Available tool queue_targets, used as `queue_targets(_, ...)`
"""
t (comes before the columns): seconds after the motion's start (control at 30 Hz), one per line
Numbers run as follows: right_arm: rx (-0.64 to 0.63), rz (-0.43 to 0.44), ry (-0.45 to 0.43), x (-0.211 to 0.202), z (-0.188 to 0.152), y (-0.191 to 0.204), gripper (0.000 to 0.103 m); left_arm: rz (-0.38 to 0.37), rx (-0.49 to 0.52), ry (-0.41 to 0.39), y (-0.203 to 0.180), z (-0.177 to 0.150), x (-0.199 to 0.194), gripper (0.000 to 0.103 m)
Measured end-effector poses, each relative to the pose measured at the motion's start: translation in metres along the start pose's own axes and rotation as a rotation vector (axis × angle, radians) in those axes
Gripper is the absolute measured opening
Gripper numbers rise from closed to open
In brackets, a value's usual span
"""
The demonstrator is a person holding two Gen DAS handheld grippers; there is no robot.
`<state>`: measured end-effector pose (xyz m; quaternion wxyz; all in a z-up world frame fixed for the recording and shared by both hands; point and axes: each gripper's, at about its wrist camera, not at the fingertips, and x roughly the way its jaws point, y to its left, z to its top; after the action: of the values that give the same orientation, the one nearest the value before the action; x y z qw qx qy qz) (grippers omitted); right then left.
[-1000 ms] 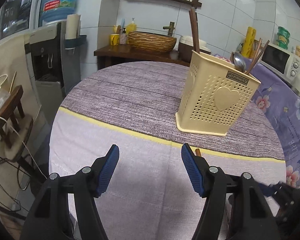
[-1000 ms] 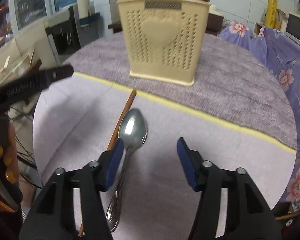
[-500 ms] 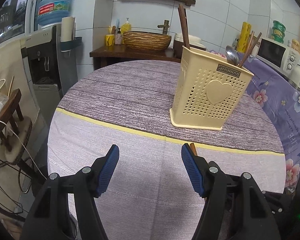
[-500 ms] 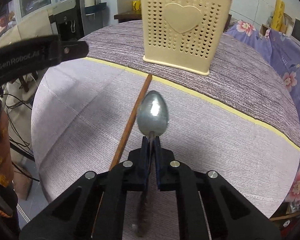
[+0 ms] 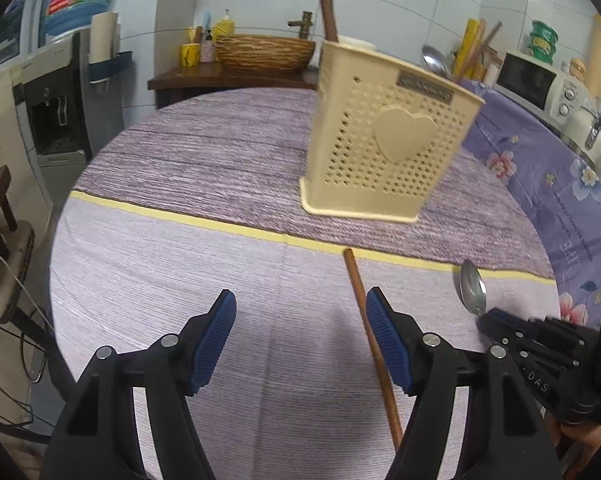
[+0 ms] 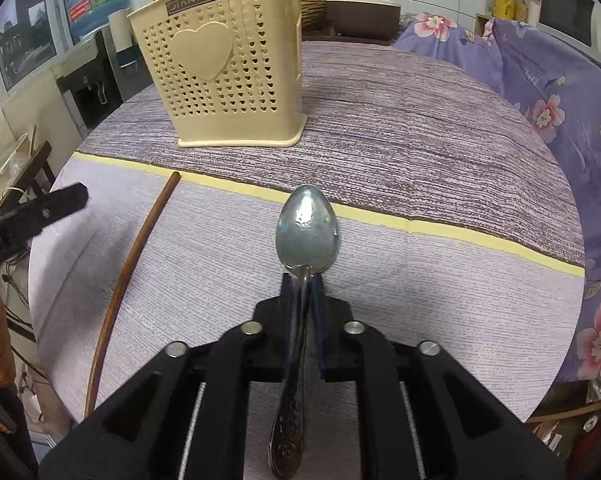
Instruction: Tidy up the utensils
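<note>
A cream perforated utensil holder with a heart on its side stands on the round table, holding a spoon and wooden sticks; it also shows in the right wrist view. My right gripper is shut on a metal spoon at its neck, bowl pointing forward, above the cloth. The spoon and right gripper show at the right of the left wrist view. A brown wooden chopstick lies on the cloth; it also shows in the right wrist view. My left gripper is open and empty, its right pad next to the chopstick.
The table has a lilac cloth with a yellow stripe. A water dispenser stands at the left, a wicker basket on a wooden shelf behind, a microwave and floral purple cloth to the right.
My right gripper closed on the spoon and lifted it off the cloth, moving it right of the chopstick. My left gripper shifted right, bringing the chopstick beside its right pad.
</note>
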<state>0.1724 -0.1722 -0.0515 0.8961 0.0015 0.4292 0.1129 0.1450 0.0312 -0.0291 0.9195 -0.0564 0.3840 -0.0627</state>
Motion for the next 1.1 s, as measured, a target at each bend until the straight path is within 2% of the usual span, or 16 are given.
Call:
queue_targets(0.07,0.004,0.001,-0.027,-0.003,0.003,0.0,0.063,-0.01,0.004,0.033,-0.005,0.0,0.006,0.071)
queue_targets(0.23,-0.011,-0.028,-0.021,0.002,0.018,-0.002,0.063,-0.032,0.03,0.112,-0.017,0.0,0.02,0.071)
queue_targets(0.3,-0.009,-0.028,-0.006,0.006,0.021,-0.003,0.063,-0.042,0.028,0.116,-0.021,-0.001,0.023,0.071)
queue_targets(0.43,-0.016,-0.045,0.019,0.014,0.024,-0.004,0.063,-0.007,0.061,0.105,-0.03,0.001,0.03,0.066)
queue_targets(0.5,-0.011,-0.037,0.031,0.017,0.024,-0.004,0.063,0.015,0.093,0.112,-0.036,0.002,0.034,0.052)
queue_targets(0.57,-0.019,-0.042,0.04,0.02,0.024,-0.003,0.062,0.013,0.111,0.127,-0.041,0.001,0.039,0.045)
queue_targets(0.83,-0.036,-0.075,0.047,0.027,0.029,0.001,0.051,0.048,0.125,0.132,-0.047,0.007,0.051,0.042)
queue_targets(0.93,-0.037,-0.076,0.042,0.029,0.032,0.003,0.041,0.048,0.127,0.129,-0.048,0.01,0.055,0.039)
queue_targets(1.03,-0.039,-0.077,0.041,0.031,0.035,0.003,0.038,0.053,0.121,0.126,-0.048,0.014,0.058,0.029)
queue_targets(1.1,-0.038,-0.074,0.042,0.032,0.036,0.003,0.038,0.048,0.115,0.128,-0.048,0.017,0.061,0.015)
